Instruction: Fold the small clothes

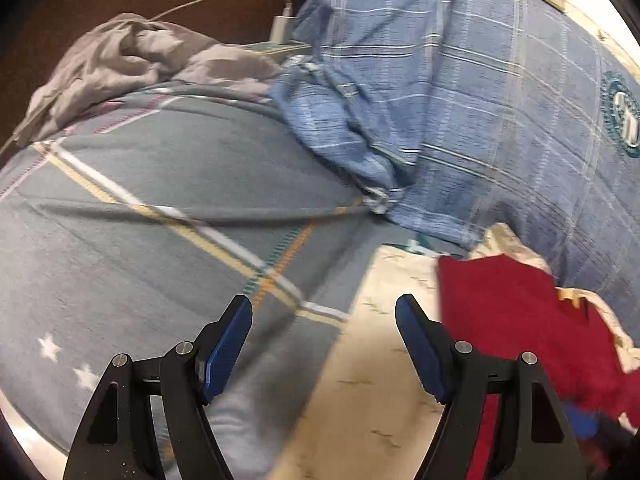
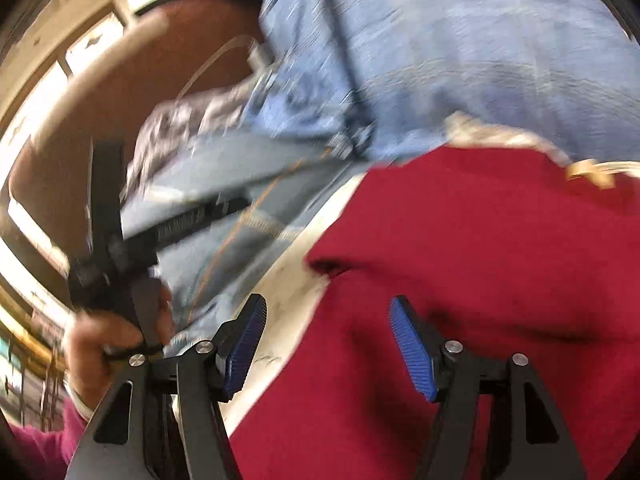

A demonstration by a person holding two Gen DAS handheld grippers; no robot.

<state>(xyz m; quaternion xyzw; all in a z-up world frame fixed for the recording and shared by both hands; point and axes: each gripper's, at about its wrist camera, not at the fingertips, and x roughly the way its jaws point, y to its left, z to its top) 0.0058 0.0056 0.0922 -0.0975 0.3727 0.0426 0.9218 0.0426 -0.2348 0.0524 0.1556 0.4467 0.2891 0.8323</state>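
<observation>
Dark red knitted garment (image 2: 460, 248) is lying directly beneath the right tongs (image 2: 326, 344), spread and gripping nothing; left tongs (image 1: 324, 344), also spread, are hovering beside it.

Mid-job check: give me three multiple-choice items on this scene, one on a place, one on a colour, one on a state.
1. Where is the red garment relative to the left tongs in the left wrist view?
A. right
B. left
C. out of view

2. What colour is the crumpled cloth near the charger?
A. yellow
B. grey
C. green

3. The right tongs are:
A. shut on the garment
B. shut, holding nothing
C. open

Key: 1 A, the red lies beyond the right-hand finger; 2 B, its folds are grey; 3 C, pads apart, pressing nothing.
</observation>
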